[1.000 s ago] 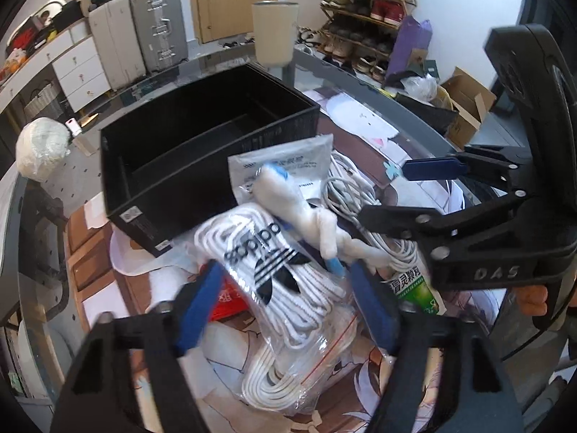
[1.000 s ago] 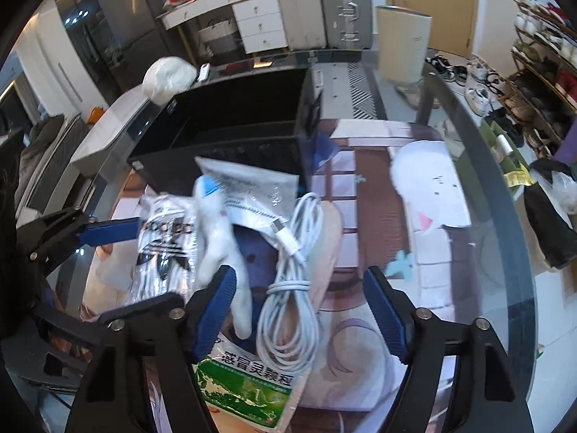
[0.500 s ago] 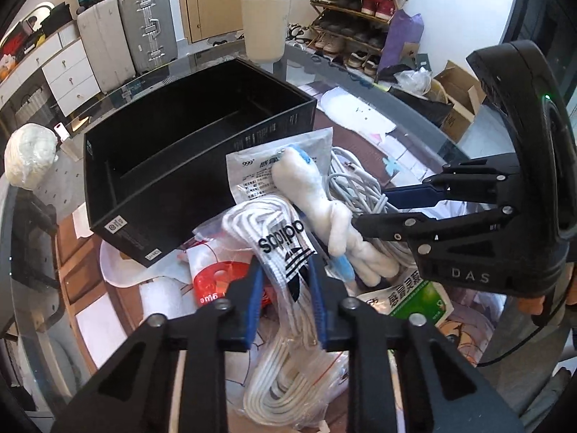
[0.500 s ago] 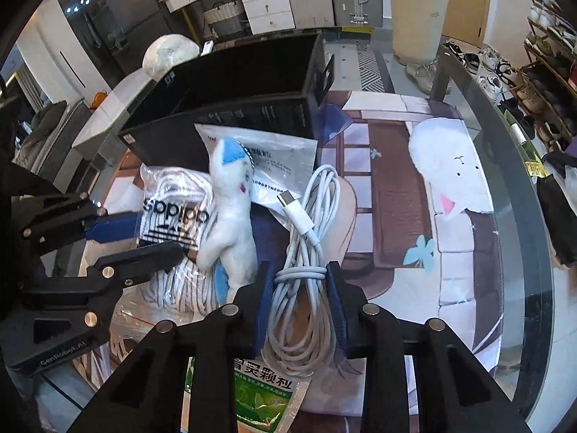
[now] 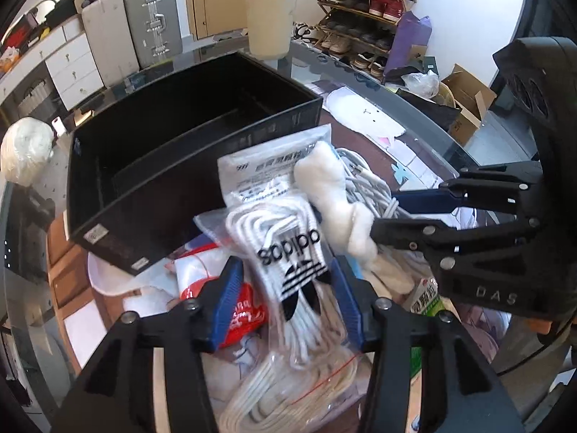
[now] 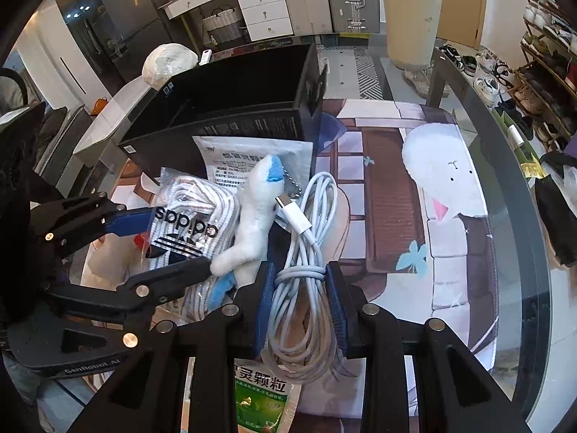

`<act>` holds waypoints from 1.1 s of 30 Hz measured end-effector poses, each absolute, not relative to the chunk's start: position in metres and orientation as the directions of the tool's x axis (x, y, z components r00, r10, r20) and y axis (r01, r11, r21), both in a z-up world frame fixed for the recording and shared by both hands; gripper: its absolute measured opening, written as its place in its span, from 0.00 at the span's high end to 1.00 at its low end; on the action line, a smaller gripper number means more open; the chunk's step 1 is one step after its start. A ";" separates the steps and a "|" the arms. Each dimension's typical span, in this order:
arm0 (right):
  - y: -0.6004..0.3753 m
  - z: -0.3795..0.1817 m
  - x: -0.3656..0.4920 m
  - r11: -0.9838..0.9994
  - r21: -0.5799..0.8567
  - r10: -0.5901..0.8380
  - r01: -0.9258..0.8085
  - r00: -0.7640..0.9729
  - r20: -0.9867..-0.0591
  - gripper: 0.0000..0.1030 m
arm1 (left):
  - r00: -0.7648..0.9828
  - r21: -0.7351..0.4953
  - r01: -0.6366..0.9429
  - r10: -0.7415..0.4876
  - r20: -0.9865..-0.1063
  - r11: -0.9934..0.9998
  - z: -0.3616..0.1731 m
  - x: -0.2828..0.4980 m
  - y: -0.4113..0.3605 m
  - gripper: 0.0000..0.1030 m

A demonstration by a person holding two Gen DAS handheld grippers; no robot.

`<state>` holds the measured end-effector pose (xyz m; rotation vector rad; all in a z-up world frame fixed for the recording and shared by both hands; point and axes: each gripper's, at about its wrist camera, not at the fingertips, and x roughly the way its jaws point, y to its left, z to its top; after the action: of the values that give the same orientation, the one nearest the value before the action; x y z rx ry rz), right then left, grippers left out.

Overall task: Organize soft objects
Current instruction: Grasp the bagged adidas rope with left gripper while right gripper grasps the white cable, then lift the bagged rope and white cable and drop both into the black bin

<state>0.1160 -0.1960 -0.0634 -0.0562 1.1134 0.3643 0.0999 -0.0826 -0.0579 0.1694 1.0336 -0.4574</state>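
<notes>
My left gripper (image 5: 286, 301) is shut on a clear bag of white-striped adidas socks (image 5: 288, 252), also in the right wrist view (image 6: 187, 216). My right gripper (image 6: 299, 299) is shut on a coiled white USB cable (image 6: 303, 278); its fingers (image 5: 425, 202) show at right in the left wrist view. A white plush shark (image 6: 258, 216) lies between the socks and the cable. An open black box (image 5: 173, 151) stands just behind the pile.
A silver sachet (image 6: 238, 155) leans on the box front. A green medicine packet (image 6: 263, 400) and a red-printed bag (image 5: 241, 306) lie under the pile. A printed mat (image 6: 443, 195) covers the round glass table (image 6: 523, 252).
My left gripper's jaws widened slightly but still hold the sock bag, now lifted toward the box. My right gripper stays shut on the cable bundle.
</notes>
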 end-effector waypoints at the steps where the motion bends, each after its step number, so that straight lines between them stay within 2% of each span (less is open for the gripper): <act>1: -0.197 -0.065 0.117 0.940 0.136 0.256 -0.312 0.385 -0.887 0.71 | 0.429 -0.076 0.444 -0.286 -0.857 0.893 -0.059 0.100 -0.085 0.51; 3: -0.199 -0.069 0.118 0.942 0.133 0.251 -0.308 0.383 -0.889 0.71 | 0.444 -0.037 0.456 -0.263 -0.856 0.889 -0.059 0.101 -0.091 0.57; 4: -0.199 -0.070 0.118 0.942 0.133 0.251 -0.309 0.382 -0.890 0.71 | 0.449 -0.027 0.458 -0.258 -0.856 0.888 -0.060 0.101 -0.093 0.68; 5: -0.199 -0.071 0.119 0.941 0.133 0.251 -0.312 0.379 -0.891 0.71 | 0.449 -0.027 0.461 -0.259 -0.855 0.887 -0.060 0.102 -0.095 0.75; 8: -0.199 -0.072 0.119 0.938 0.134 0.256 -0.320 0.376 -0.891 0.71 | 0.447 -0.019 0.491 -0.271 -0.853 0.871 -0.060 0.100 -0.097 0.80; 14: -0.201 -0.062 0.116 0.939 0.141 0.267 -0.314 0.404 -0.875 0.72 | 0.471 -0.011 0.499 -0.282 -0.835 0.866 -0.051 0.093 -0.097 0.83; 23: -0.209 -0.023 0.103 0.932 0.161 0.321 -0.325 0.530 -0.785 0.72 | 0.557 -0.004 0.504 -0.328 -0.763 0.864 -0.014 0.073 -0.085 0.83; 30: -0.206 0.013 0.084 0.911 0.157 0.387 -0.382 0.658 -0.646 0.72 | 0.667 0.042 0.463 -0.316 -0.674 0.886 0.013 0.059 -0.069 0.83; 33: -0.204 0.031 0.075 0.906 0.132 0.400 -0.401 0.716 -0.572 0.72 | 0.689 0.014 0.442 -0.329 -0.645 0.897 0.021 0.059 -0.060 0.83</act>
<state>0.0747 -0.2040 0.0314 -0.0013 0.6331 0.4434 0.0590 -0.0599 0.0210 0.1738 0.6854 -0.4338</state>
